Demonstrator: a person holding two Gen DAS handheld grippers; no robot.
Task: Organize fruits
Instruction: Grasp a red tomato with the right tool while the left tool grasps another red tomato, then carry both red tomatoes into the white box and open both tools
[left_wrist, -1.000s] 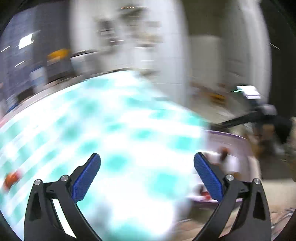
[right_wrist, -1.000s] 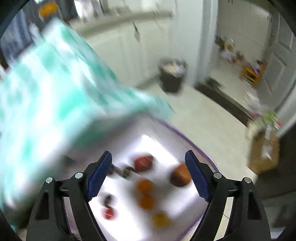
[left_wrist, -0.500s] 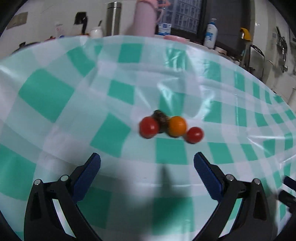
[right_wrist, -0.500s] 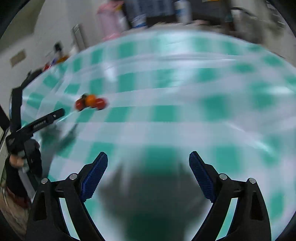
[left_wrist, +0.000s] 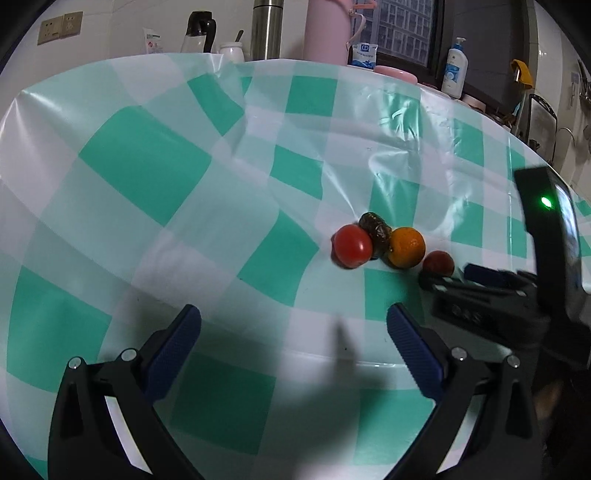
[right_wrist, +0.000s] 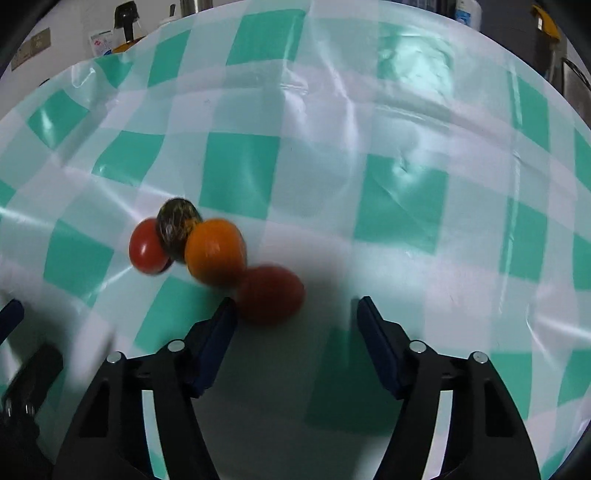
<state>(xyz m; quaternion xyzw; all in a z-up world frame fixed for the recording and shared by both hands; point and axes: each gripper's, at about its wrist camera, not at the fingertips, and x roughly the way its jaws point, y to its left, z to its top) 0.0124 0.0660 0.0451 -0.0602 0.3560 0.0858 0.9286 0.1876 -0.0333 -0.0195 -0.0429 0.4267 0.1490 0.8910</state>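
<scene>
Four small fruits sit bunched on the checked desk (right_wrist: 406, 184): a red tomato (right_wrist: 147, 246) far left, a dark wrinkled one (right_wrist: 177, 223) behind, an orange one (right_wrist: 215, 251) touching both, and a darker red fruit (right_wrist: 270, 294) nearest my right tool (right_wrist: 295, 314). That tool has just been closing, half-wide, nothing between its pads yet; its left pad sits just beside the fruit. I'd shift left to centre it before squeezing gently. My left tool (left_wrist: 293, 325) hangs wide and empty.

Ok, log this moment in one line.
left gripper: open, empty | right gripper: closing, beside dark-red round fruit, not gripping
</scene>
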